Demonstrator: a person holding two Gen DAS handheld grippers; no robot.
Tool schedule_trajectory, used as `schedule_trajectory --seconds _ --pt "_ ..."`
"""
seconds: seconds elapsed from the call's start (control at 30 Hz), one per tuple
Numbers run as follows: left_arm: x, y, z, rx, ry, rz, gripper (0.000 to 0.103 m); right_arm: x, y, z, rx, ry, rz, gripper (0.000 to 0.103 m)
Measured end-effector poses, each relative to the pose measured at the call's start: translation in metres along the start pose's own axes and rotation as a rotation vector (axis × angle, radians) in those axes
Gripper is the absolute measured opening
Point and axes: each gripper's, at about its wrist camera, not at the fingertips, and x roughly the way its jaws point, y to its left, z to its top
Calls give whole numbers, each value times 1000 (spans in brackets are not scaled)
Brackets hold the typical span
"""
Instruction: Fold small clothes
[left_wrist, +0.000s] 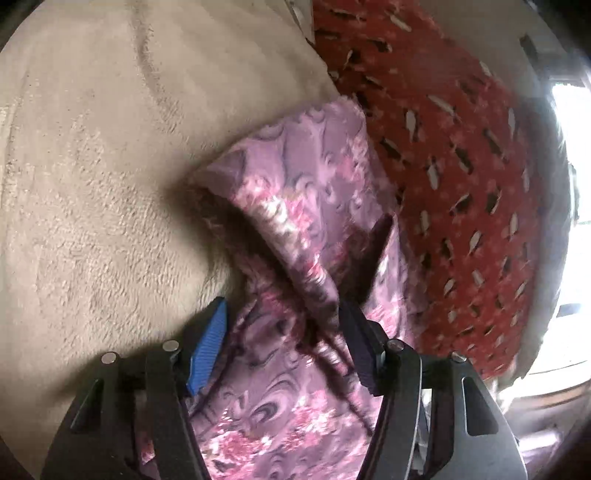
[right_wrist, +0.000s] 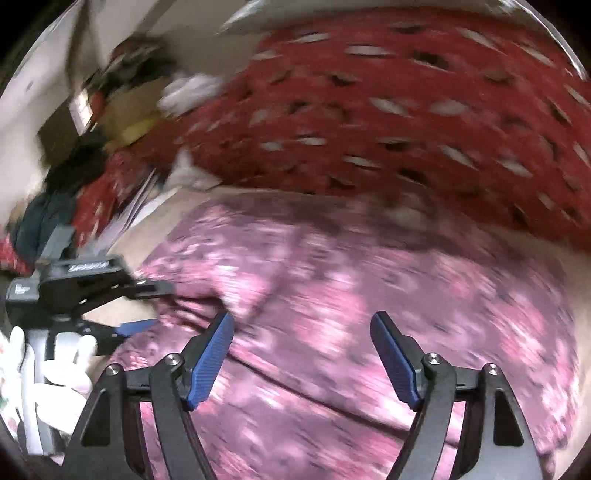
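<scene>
Purple-pink floral fabric: one small garment (left_wrist: 295, 206), lying on a beige fleece blanket (left_wrist: 92, 166).

Left wrist view. The garment runs as a long strip from the bottom edge of the frame up and slightly rightward, its far end squared off against a red blanket with a white and black leaf print (left_wrist: 461, 166). One long edge is turned over itself in a raised fold down the middle. The left gripper (left_wrist: 282, 317) points steeply down at the cloth, jaws parted, the fold running loosely between its blue pads; neither pad presses on it. The tip of another dark finger shows just beyond, over the cloth.

Right wrist view, heavily blurred. The same garment (right_wrist: 351, 295) spreads wide under the right gripper (right_wrist: 303, 325), which tilts down over it with jaws well apart and nothing between them. At the left edge a white-gloved hand (right_wrist: 55, 369) holds the left gripper (right_wrist: 147, 306), jaws parted at the garment's edge. A heap of clothes (right_wrist: 85, 192) sits beyond it; no container can be made out.
</scene>
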Motion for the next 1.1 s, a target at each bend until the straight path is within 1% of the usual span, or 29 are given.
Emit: schedule_trajectory --seconds 0.07,0.1,0.13,0.17,0.2,0.23,0.3,0.4,0.47,0.57,0.63,0.73,0.77,0.8,0.83,0.87,0.9,0.93,0.97,1.0,1.07,1.1 --pt "1 -2 3 11 2 9 60 22 22 6 -69 33 -17 75" --pt "2 -1 3 4 4 0 60 32 29 9 -89 44 -27 75" --pt "1 2 3 -7 4 -11 60 40 33 11 -112 49 -43 70" --pt "1 4 4 -23 6 -21 60 46 37 13 -128 53 -46 53" --pt "1 6 5 -34 6 -28 60 49 38 14 -129 61 -27 41" --pt "0 6 5 -35 6 -30 60 50 35 16 -108 66 8 18" --pt "-1 4 2 -22 3 -21 60 40 25 17 -45 28 52 15" --pt "2 -6 -2 12 -14 8 60 9 -14 13 157 -57 156 14" --pt "3 -14 -9 45 -18 26 60 -11 -47 8 301 -111 195 14" --pt "8 -26 -18 87 -14 46 60 -39 -97 -16 475 -159 207 14" --pt "12 -31 -24 110 -8 67 60 -50 -129 -37 569 -160 179 14" --pt "16 -35 -28 132 -8 93 60 -61 -171 -72 709 -127 122 14" --pt "15 -36 -28 135 -12 98 60 -67 -185 -83 764 -130 115 18" --pt "15 -35 -28 134 -13 99 60 -76 -195 -93 814 -140 112 18" --pt "14 -35 -27 134 -15 100 60 -86 -204 -102 865 -167 110 19" --pt "15 -35 -27 135 -15 102 60 -93 -208 -108 897 -206 125 21" --pt "15 -36 -27 136 -16 104 60 -98 -211 -111 915 -242 145 25" --pt "15 -36 -27 140 -18 108 60 -103 -213 -112 928 -275 157 43" --pt "15 -37 -28 147 -19 114 60 -105 -214 -111 935 -288 153 66" --pt "16 -38 -29 152 -22 120 60 -102 -213 -108 935 -279 135 73" --pt "16 -40 -30 162 -30 129 60 -89 -211 -99 911 -242 124 75" --pt "17 -41 -30 165 -32 132 60 -80 -209 -92 891 -201 95 75"
